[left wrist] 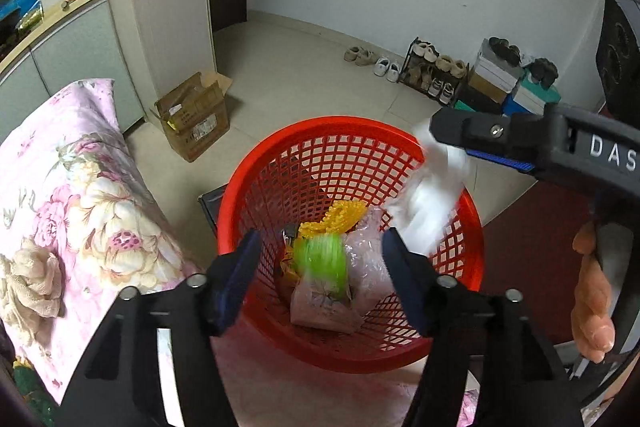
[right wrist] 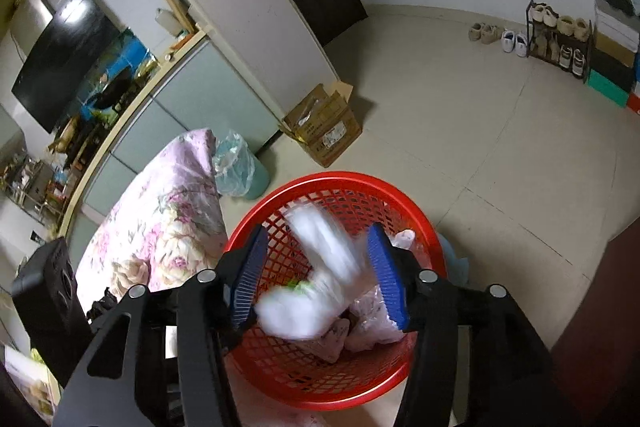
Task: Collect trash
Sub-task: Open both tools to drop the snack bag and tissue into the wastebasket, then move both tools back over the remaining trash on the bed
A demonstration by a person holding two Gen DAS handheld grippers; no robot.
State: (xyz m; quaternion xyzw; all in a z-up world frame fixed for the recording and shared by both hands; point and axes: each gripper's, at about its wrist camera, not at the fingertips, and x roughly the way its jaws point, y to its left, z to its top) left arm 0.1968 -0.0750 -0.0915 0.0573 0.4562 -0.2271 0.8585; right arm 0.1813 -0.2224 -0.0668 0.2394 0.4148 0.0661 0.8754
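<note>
A red mesh basket (left wrist: 336, 155) stands below both grippers; it also shows in the right wrist view (right wrist: 360, 187). It holds a yellow net (left wrist: 340, 215), clear plastic wrap (left wrist: 368, 259) and a pinkish packet (left wrist: 324, 311). My left gripper (left wrist: 320, 267) is open over the basket, and a blurred green object (left wrist: 322, 263) is in the air between its fingers. My right gripper (right wrist: 316, 275) is open above the basket, and blurred white crumpled paper (right wrist: 320, 283) is between its fingers, touching neither. The paper also shows in the left wrist view (left wrist: 432, 199) under the right gripper (left wrist: 472, 135).
A floral pink quilt (left wrist: 80, 195) lies left of the basket. A cardboard box (left wrist: 196, 115) stands on the tiled floor behind it. A shoe rack (left wrist: 436, 75) and stacked boxes (left wrist: 500, 79) line the far wall. A bin with a plastic liner (right wrist: 236, 167) stands by the quilt.
</note>
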